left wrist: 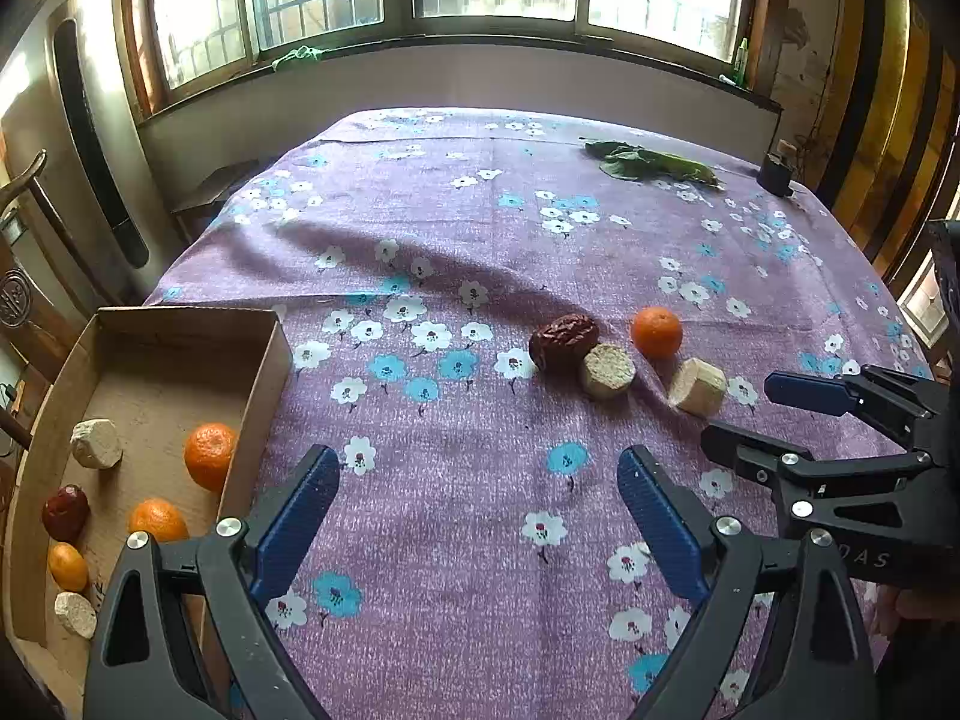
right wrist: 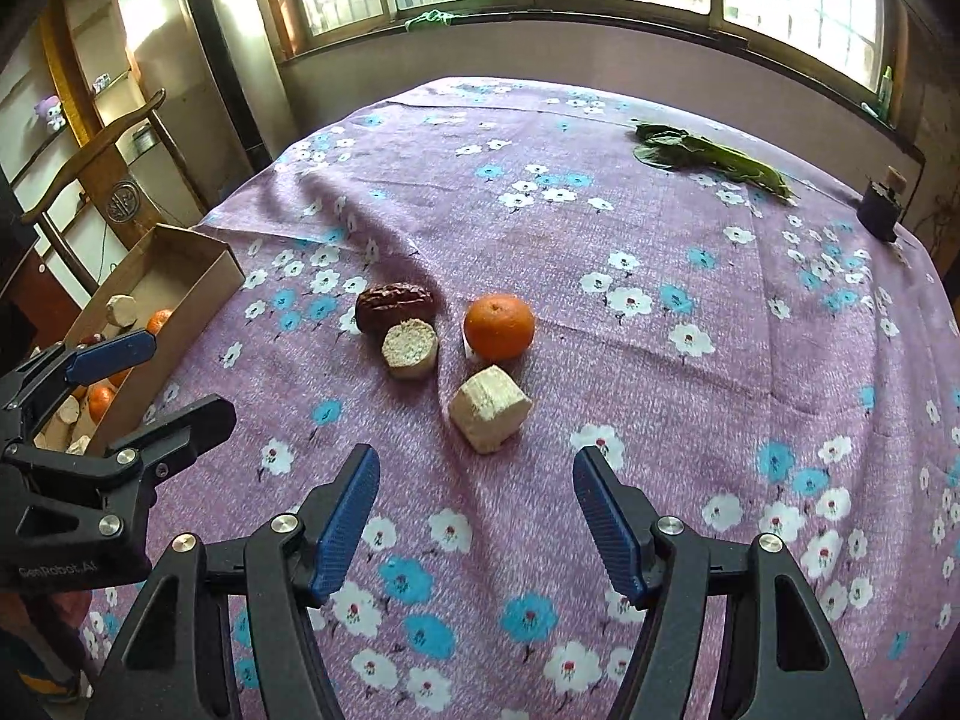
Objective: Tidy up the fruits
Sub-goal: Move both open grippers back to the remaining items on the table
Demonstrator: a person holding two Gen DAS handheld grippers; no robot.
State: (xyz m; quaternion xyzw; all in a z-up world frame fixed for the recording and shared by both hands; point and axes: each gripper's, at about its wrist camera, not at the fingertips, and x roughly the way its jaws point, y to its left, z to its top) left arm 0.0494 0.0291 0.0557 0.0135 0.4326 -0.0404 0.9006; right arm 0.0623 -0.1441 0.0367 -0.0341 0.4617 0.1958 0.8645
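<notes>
Right gripper (right wrist: pixel 477 519) and left gripper (left wrist: pixel 480 516) were held wide open and empty; pale chunk (right wrist: pixel 489 408) could be nudged into orange (right wrist: pixel 499 326), which could then roll off the table (right wrist: pixel 690 396).

The cardboard box (right wrist: pixel 180 276) is partly hidden behind the left tongs (right wrist: pixel 162 384), its fruit half-covered.

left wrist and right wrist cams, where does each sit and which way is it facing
Left wrist: on the left gripper, facing across the table toward the windows; cardboard box at left, its own open fingers below, right gripper at right.
Right wrist: on the right gripper, same heading, pale block just ahead; left gripper at left.
Shared: orange, red date, box.
</notes>
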